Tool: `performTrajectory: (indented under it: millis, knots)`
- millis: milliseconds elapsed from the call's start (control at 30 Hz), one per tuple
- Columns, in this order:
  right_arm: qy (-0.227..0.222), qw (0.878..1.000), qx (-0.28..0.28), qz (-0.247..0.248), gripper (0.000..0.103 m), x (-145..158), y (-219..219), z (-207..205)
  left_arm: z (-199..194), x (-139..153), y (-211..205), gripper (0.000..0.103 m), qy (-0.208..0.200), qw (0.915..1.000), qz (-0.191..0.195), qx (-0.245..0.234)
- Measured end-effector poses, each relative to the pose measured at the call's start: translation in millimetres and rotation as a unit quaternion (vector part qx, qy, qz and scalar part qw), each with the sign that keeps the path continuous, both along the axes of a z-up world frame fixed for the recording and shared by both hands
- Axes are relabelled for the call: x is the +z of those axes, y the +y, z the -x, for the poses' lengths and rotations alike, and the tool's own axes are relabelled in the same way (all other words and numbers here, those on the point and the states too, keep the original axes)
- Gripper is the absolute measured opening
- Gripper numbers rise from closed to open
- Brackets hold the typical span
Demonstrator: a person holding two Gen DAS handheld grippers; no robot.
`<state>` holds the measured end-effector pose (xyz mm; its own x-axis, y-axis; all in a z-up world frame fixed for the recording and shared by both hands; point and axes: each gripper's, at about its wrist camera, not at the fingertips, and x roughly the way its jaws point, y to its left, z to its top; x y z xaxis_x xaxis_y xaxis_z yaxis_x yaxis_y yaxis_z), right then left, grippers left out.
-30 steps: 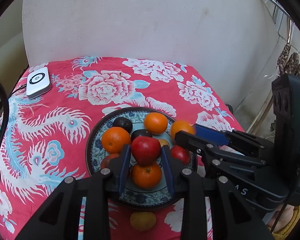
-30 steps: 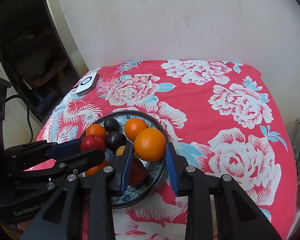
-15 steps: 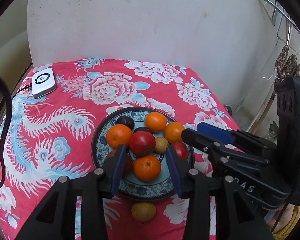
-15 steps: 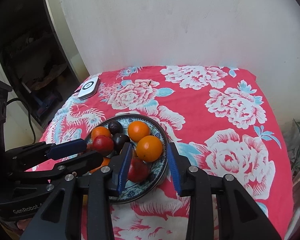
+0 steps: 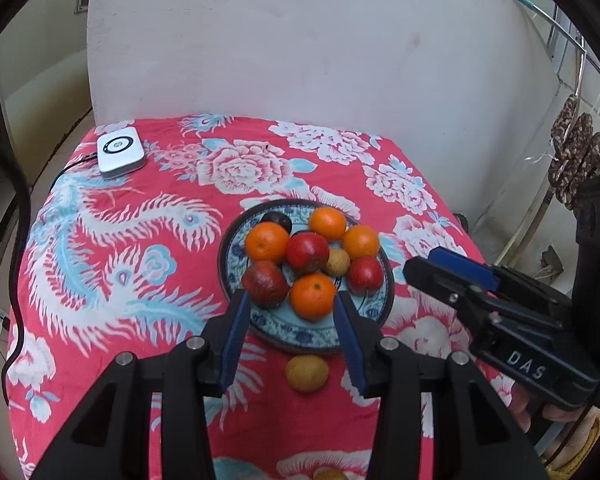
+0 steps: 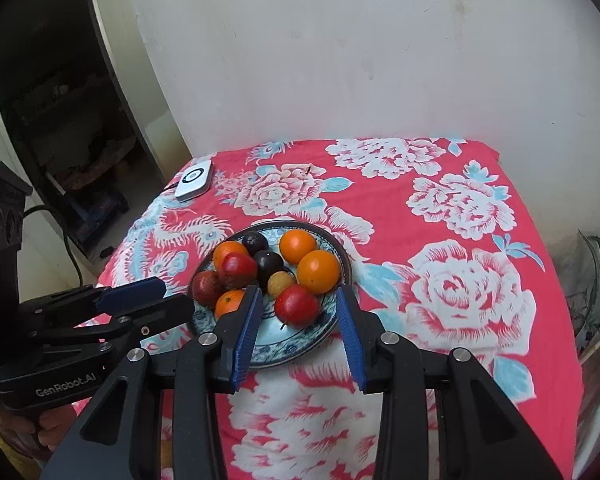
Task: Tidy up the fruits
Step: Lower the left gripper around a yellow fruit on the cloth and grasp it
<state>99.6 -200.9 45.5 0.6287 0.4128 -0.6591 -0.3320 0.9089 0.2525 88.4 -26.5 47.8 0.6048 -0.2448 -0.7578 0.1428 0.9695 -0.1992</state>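
On the left of the table (image 5: pixel 100 264), which wears a red cloth with white flowers, lies a small white flat box (image 5: pixel 120 155) with a wire. In the middle sits the round blue patterned plate (image 5: pixel 296 340), piled with orange, red and dark round fruits. One small yellow-brown round fruit (image 5: pixel 307 373) lies on the cloth, just beside the near rim of the plate, not on it.

The left tongs (image 5: pixel 290 344) hang just above that loose fruit, and it lies a little below the gap between their blue tips. Their jaws have just been opening; they are spread, with nothing pinched. The right tongs (image 6: pixel 300 338) are off to the right side, over the near edge of the plate. Their jaws have just been opening too; they are spread and hold nothing.

I think the loose fruit goes on the plate next. The left tongs are nearer to it. It is round, so any side will do to grab.
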Motion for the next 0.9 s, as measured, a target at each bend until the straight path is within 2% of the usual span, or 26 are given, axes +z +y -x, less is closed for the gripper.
performTrajectory:
  millis: [300, 600, 900]
  knots:
    - [0.005, 1.000, -0.008, -0.002, 0.040, -3, -2, 17, 15, -8, 1, 0.046, 0.013, 0.9999, -0.007, -0.004]
    - [0.003, 1.000, -0.021, 0.021, 0.040, -12, -3, 35, 20, -25, -2, 0.046, 0.032, 0.9993, -0.018, -0.006]
    - [0.017, 0.999, -0.022, 0.025, 0.040, -24, -4, 42, 23, -30, -5, 0.046, 0.032, 0.9993, -0.018, -0.007]
